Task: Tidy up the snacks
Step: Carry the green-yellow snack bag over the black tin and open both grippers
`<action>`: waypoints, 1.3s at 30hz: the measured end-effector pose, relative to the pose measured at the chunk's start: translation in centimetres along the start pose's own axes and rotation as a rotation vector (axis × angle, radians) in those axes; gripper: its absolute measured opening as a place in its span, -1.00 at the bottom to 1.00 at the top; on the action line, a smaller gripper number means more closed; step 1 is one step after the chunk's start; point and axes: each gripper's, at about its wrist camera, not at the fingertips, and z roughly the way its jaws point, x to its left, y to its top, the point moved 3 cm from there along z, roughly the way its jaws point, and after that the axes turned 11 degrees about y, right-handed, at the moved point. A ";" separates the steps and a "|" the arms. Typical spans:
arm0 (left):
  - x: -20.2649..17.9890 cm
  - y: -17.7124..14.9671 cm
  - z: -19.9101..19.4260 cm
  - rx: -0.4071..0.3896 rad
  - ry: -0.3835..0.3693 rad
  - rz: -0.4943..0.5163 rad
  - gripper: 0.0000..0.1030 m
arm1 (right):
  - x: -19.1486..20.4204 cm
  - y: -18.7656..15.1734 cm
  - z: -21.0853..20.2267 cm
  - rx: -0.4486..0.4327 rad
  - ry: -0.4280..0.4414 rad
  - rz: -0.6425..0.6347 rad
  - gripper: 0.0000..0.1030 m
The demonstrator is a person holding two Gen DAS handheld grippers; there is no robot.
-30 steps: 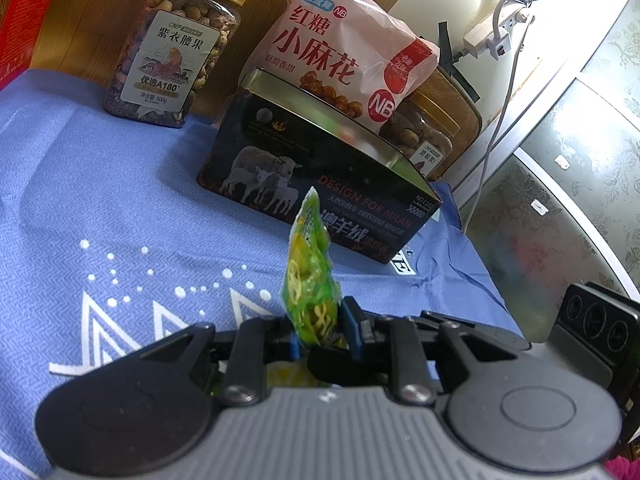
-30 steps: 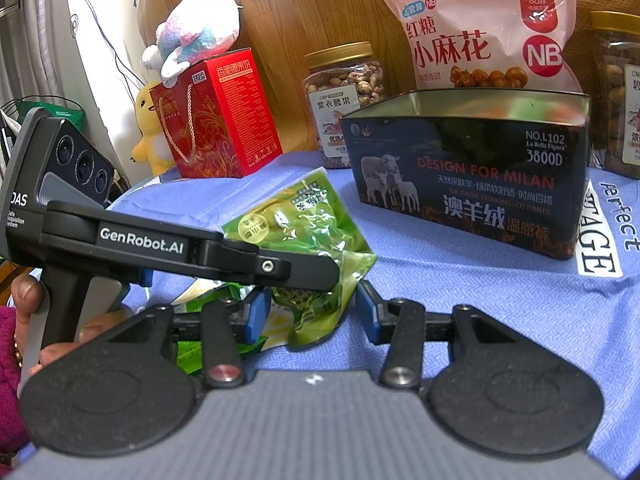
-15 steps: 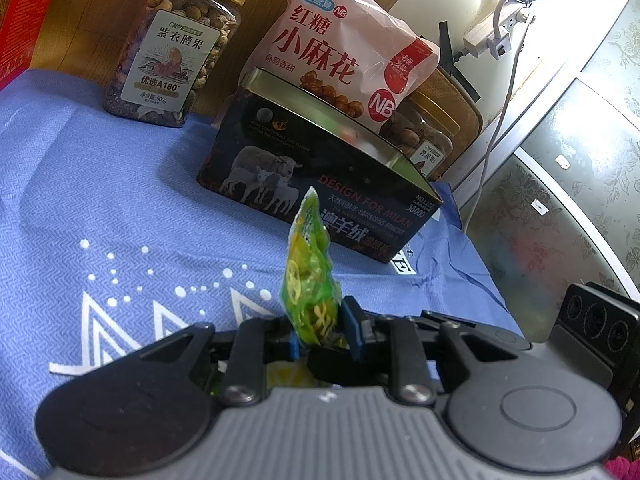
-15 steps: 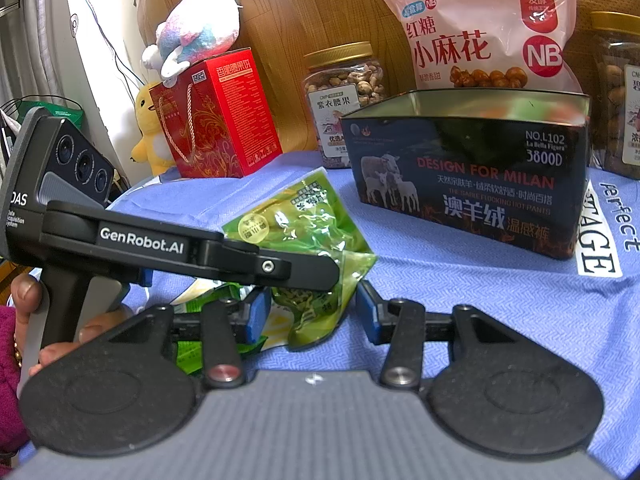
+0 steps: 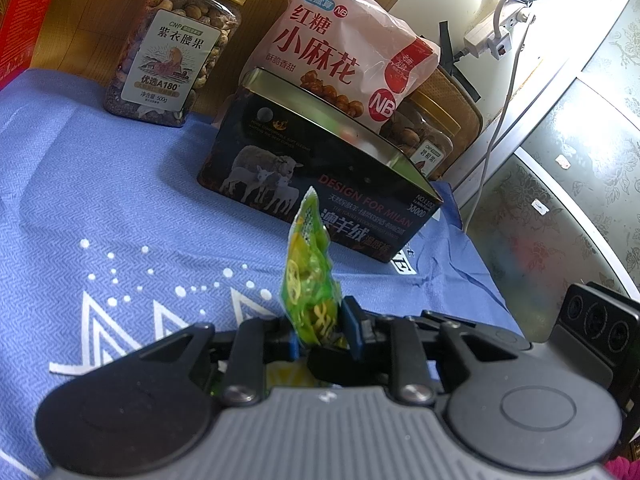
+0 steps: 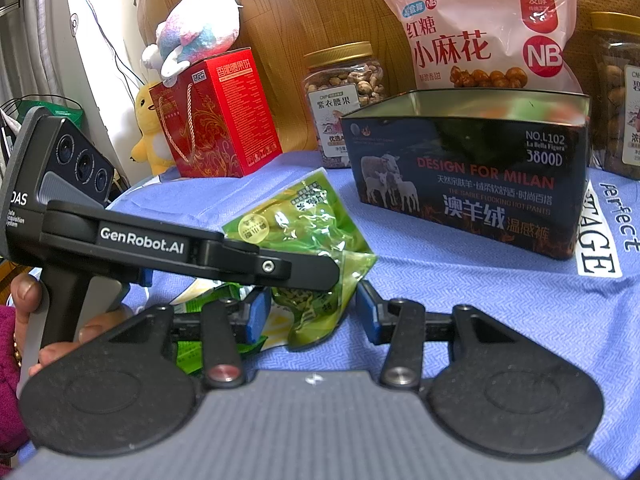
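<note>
My left gripper [image 5: 322,334] is shut on a green snack packet [image 5: 310,272] and holds it edge-on above the blue cloth, in front of the open dark tin box [image 5: 320,176]. In the right wrist view the left gripper [image 6: 304,266] clamps the same packet [image 6: 304,228], which hangs between my right gripper's blue pads. My right gripper [image 6: 308,316] is open around the packet's lower end, not closed on it. More green packets [image 6: 208,320] lie on the cloth under it. The tin box [image 6: 472,180] stands to the right, open at the top.
A pink snack bag [image 6: 480,28] leans behind the tin. Nut jars [image 6: 344,100] [image 6: 616,96] stand either side at the back. A red gift box [image 6: 216,120] with plush toys [image 6: 196,40] is back left. The table's right edge drops to a glass cabinet [image 5: 560,208].
</note>
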 end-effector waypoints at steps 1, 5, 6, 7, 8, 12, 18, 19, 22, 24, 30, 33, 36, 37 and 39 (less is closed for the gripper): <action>0.0 0.0 0.0 0.000 0.000 0.000 -0.59 | 0.0 0.0 0.0 0.000 0.000 0.000 -0.04; 0.0 0.0 0.0 0.000 0.000 0.000 -0.59 | 0.0 0.0 0.0 0.000 0.000 0.000 -0.04; 0.0 0.0 0.0 0.000 0.000 0.000 -0.59 | 0.0 0.0 0.0 0.000 0.000 0.000 -0.04; 0.0 0.0 0.0 0.000 0.000 0.000 -0.59 | 0.0 0.0 0.0 0.000 0.000 0.000 -0.04; 0.0 0.0 0.0 0.000 0.000 0.000 -0.59 | 0.0 0.0 0.0 0.000 0.000 0.000 -0.04; 0.0 0.0 0.0 0.000 0.000 0.000 -0.59 | 0.1 0.0 0.0 0.000 -0.001 0.000 -0.04; 0.0 0.0 0.1 0.004 0.002 -0.007 -0.59 | 0.1 0.0 0.0 -0.001 -0.006 -0.007 -0.04; 0.0 0.1 0.1 0.006 0.004 -0.014 -0.59 | 0.0 0.1 -0.1 -0.003 -0.007 -0.009 -0.04; -0.4 0.8 -0.3 0.004 0.008 -0.029 -0.59 | 0.1 0.6 -0.4 -0.019 -0.005 -0.016 -0.04; -1.1 2.0 -0.8 -0.016 0.006 -0.014 -0.59 | 0.2 1.7 -0.9 -0.037 -0.009 -0.038 -0.04; -4.3 7.8 -1.2 -0.091 -0.003 0.065 -0.57 | -0.4 6.9 -2.1 -0.123 -0.073 -0.153 -0.05; -5.6 10.5 -0.1 -0.129 0.023 0.124 -0.52 | -1.5 9.3 -1.7 -0.138 -0.138 -0.206 -0.06; -5.9 12.4 2.4 -0.129 0.069 0.142 -0.41 | -3.5 10.7 -0.5 -0.129 -0.194 -0.218 -0.05; -5.8 12.7 3.2 -0.130 0.104 0.149 -0.41 | -4.3 10.9 0.1 -0.125 -0.221 -0.225 -0.05; -5.6 13.0 4.7 -0.125 0.179 0.170 -0.30 | -5.5 10.9 0.9 -0.113 -0.268 -0.235 0.04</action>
